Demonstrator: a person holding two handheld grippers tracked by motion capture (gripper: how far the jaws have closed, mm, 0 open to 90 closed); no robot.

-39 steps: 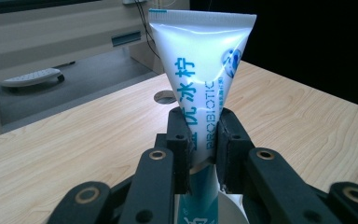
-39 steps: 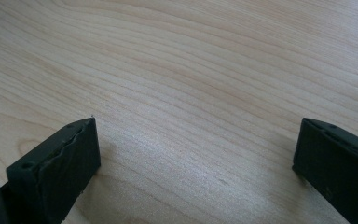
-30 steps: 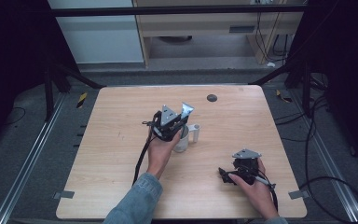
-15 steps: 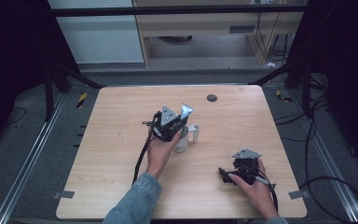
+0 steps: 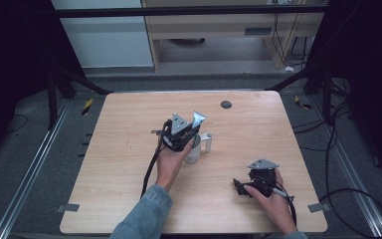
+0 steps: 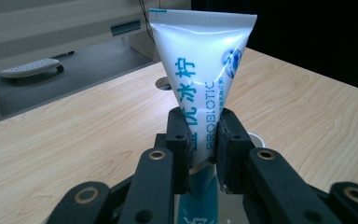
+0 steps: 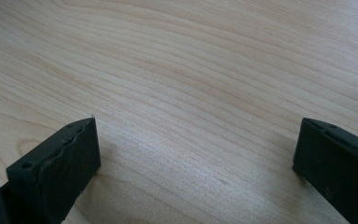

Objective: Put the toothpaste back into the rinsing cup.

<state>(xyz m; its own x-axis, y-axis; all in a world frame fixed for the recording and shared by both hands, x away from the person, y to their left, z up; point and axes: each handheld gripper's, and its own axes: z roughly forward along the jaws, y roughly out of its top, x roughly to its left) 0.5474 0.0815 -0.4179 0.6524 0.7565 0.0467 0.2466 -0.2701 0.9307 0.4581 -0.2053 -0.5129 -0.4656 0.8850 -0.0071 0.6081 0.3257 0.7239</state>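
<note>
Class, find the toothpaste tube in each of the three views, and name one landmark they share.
High view: tube at table centre, above the cup.
Left gripper view: tube upright at centre, clamped.
Right gripper view: not in it.
Shared landmark: wooden table.

Bare wood was seen across most of the table. Its middle was blocked by the left gripper, clamped on an upright tube above a white mug. Near the front right edge stood the right gripper, jaws parted over bare wood. A small dark disc lay near the far edge.
</note>
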